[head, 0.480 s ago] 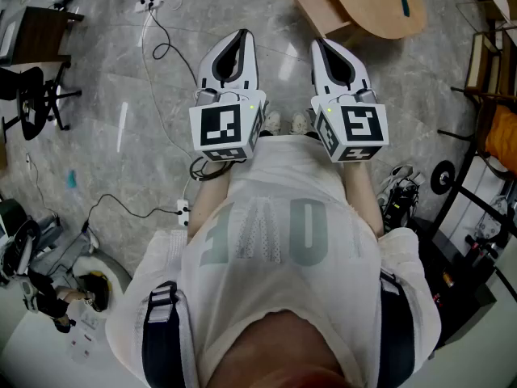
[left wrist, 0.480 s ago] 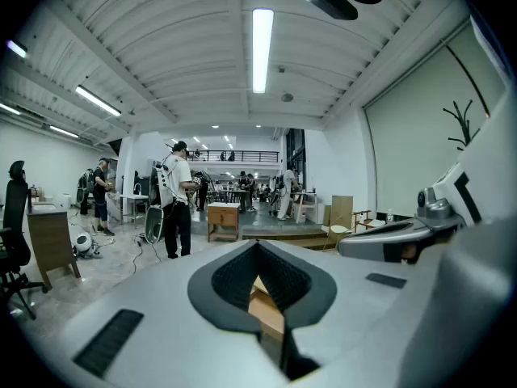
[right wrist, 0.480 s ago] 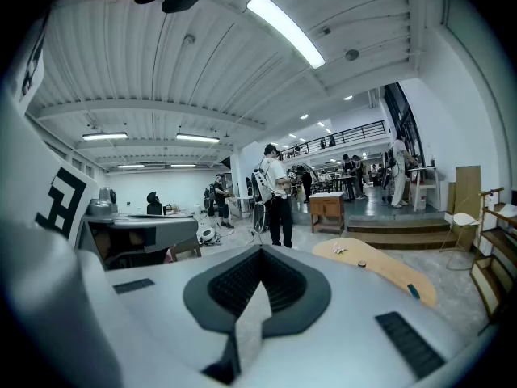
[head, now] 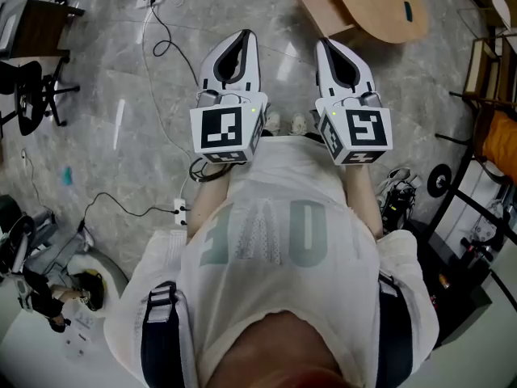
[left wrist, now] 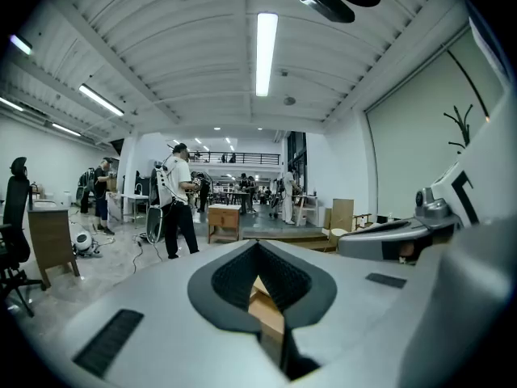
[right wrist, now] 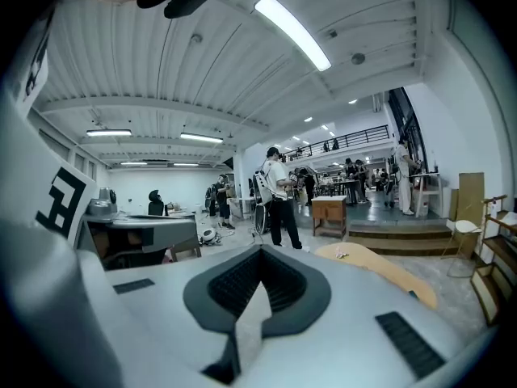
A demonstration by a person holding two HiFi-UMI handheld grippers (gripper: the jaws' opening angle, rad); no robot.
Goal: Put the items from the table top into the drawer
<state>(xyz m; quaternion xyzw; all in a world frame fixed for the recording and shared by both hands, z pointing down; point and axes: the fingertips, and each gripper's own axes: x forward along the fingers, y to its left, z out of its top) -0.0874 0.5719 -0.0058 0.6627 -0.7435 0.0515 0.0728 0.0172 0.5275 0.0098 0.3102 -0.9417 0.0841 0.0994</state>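
Ahead of the person's feet (head: 287, 124), at the top edge of the head view, stands a light wooden tabletop (head: 376, 6) with a rounded outline. One small teal item (head: 405, 7) lies on it towards the far side. The right gripper view also shows a small pale thing (right wrist: 342, 255) on the near end of that surface, too small to identify. Just left of the tabletop in the head view is an open wooden frame (head: 315, 2); possibly the drawer, cannot confirm from here.

Left gripper (head: 245, 34): fingers closed tip to tip, nothing between them. Only a sliver of wood-coloured furniture shows through the slot below the tips. Right gripper (head: 321, 44): fingers likewise closed, empty. Both are held side by side in front of the torso, pointing forward and slightly down, well apart from the tabletop. Grey stone floor (head: 105, 79) with loose cables (head: 161, 51) spreads to the left.

Step, as judged: approach. No item is picked up, and the drawer's contents are not visible, so the task looks to be at its very start.

Next move calls for:
- walking up until the tabletop is within reach;
- opening one pair of fingers and lowering them over an item;
- a low, square approach for the teal item, which looks small and flat;
- checking the drawer on arrival. If it is shut, the free gripper should pull it out first.
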